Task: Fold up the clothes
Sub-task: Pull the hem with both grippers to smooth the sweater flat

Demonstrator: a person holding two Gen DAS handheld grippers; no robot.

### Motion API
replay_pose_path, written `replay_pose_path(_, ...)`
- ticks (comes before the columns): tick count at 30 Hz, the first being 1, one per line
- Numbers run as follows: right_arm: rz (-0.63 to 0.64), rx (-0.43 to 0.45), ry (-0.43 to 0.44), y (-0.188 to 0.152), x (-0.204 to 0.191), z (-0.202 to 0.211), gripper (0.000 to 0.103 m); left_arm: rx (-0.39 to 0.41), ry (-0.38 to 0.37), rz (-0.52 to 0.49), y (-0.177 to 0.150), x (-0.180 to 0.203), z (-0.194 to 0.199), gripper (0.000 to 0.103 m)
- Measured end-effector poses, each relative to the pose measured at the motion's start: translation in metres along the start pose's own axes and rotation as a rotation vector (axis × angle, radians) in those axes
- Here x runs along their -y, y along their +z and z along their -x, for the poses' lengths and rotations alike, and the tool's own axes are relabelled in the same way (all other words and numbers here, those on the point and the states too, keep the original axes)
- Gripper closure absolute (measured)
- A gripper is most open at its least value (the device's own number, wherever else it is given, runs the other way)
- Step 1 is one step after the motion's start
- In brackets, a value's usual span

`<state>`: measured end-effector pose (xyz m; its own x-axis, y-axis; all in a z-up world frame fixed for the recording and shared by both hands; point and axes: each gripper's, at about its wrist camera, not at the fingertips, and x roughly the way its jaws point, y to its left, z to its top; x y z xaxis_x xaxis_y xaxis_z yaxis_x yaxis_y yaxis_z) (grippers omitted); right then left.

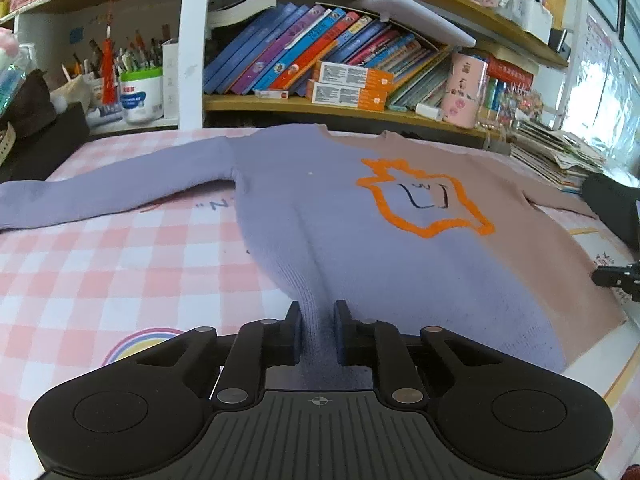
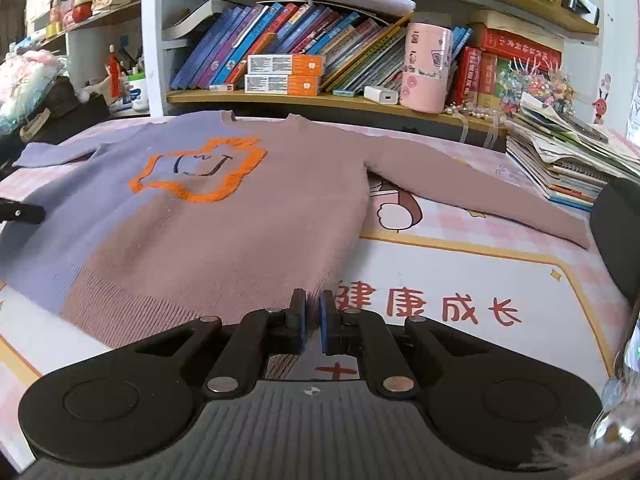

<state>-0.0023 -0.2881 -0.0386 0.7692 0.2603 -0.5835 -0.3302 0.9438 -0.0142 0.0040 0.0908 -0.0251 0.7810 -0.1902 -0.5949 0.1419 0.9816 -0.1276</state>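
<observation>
A knitted sweater, half lavender and half dusty pink with an orange outline on the chest, lies flat and face up on the pink checked table mat [image 1: 100, 272]. In the left wrist view my left gripper [image 1: 318, 332] is shut on the lavender hem [image 1: 318, 320], which bunches up between the fingers. In the right wrist view the sweater [image 2: 224, 240] spreads ahead with both sleeves out. My right gripper [image 2: 313, 322] is nearly closed at the hem's right corner; a sliver of pink ribbing [image 2: 280, 364] shows under the fingers. Whether it grips the fabric is unclear.
A bookshelf [image 2: 320, 100] with books, boxes and a pink canister [image 2: 426, 66] stands behind the table. A pile of magazines [image 2: 568, 160] sits at the back right. Cups of pens [image 1: 140, 88] stand at the back left. A dark object [image 2: 616, 232] is at the right edge.
</observation>
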Motion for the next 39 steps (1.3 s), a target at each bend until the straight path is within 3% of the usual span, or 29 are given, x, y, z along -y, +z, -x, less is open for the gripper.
replay_pose_path(5,-0.022,0.006,0.02,0.001,-0.001,-0.002,0.096,0.007,0.012,0.021,-0.001,-0.006,0.001,0.089)
replay_pose_path(19,-0.039,0.026,-0.024,0.001,0.006,-0.007,0.096,0.006,-0.005,0.018,0.0,0.002,-0.002,0.089)
replay_pose_path(23,-0.004,0.03,-0.082,0.0,0.005,-0.008,0.096,0.003,-0.019,0.005,0.001,0.008,-0.004,0.089)
replay_pose_path(39,-0.006,0.009,-0.096,-0.004,0.004,0.002,0.097,0.002,-0.04,0.001,0.003,0.006,-0.006,0.089)
